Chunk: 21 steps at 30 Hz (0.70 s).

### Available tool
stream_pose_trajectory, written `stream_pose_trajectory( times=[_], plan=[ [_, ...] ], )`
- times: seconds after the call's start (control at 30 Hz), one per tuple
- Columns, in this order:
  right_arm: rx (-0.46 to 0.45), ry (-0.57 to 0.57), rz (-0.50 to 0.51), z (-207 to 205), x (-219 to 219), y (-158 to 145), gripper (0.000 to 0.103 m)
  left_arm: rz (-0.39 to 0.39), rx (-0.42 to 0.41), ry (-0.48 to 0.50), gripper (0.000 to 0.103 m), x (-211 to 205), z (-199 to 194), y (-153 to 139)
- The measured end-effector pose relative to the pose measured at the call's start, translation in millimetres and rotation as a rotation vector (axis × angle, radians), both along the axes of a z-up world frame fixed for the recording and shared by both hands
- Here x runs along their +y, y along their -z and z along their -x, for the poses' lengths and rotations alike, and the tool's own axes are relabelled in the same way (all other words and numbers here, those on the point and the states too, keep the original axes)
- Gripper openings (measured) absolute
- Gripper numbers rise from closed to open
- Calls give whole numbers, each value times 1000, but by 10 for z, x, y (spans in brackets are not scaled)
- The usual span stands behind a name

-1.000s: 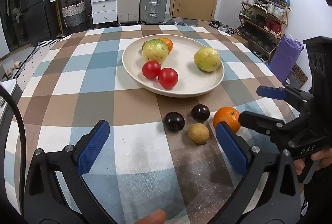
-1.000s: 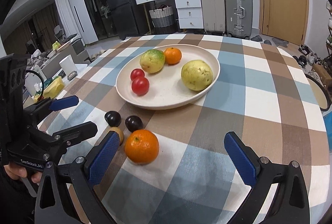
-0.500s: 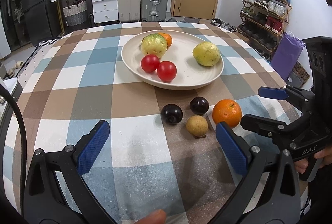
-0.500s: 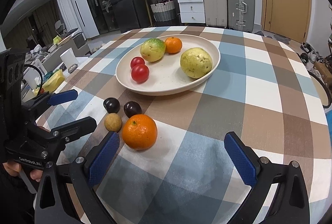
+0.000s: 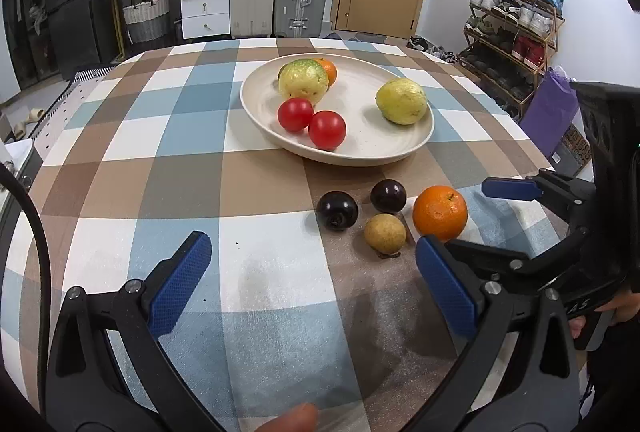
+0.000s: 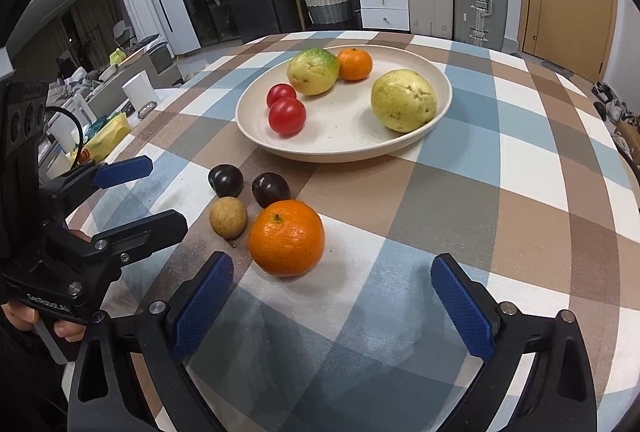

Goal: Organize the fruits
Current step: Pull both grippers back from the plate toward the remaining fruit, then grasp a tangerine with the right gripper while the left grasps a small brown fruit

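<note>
- a cream plate [image 6: 442, 88] sits on a checked tablecloth [image 6: 500, 200] and carries two red tomatoes [image 6: 287, 115], touching each other, a green-yellow fruit [image 6: 313, 71] beside a small orange [image 6: 354, 64], and a yellow fruit [image 6: 403, 106] set apart near the rim.
- four loose fruits lie on the cloth just in front of the plate: two dark plums [image 5: 337, 210], a small tan fruit [image 5: 384, 233] and a large orange [image 5: 439, 212].
- the left gripper [image 5: 310, 286] hovers over the cloth with its blue pads spread wide, holding nothing; the tan fruit lies ahead of it.
- the right gripper [image 6: 332, 308] is likewise wide open and empty, the large orange just ahead between its fingers.
</note>
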State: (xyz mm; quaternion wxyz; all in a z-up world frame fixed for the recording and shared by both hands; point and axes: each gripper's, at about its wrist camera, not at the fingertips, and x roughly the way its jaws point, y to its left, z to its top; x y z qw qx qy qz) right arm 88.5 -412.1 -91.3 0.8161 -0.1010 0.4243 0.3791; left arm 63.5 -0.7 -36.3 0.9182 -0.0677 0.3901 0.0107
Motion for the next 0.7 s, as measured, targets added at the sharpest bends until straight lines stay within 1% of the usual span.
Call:
stream_pose_trajectory(
  times=[0.1,0.23,0.3,0.37,0.43,0.5,0.63,0.7],
  plan=[
    [-20,-15,41,28,69,22,96,1,-3,-4,102,40,15,-7],
    [-29,-32,59,41,131,38,90,1,-3,-1,101,67,24,-13],
    [-38,-35,66,42,157,37,86,3,-4,3,98,70,26,-18],
    [-37,-35,66,34,178,37,86,10,0,13,96,64,17,-12],
    [-41,-34,73,32,196,34,83,15,1,24,92,53,10,-5],
    [-54,-37,91,38,224,33,78,20,6,36,86,40,0,6],
    [-55,-39,94,31,241,25,75,30,-8,64,82,8,16,0],
    [-38,-43,70,19,230,10,69,38,-10,83,82,-14,23,-6]
  ],
)
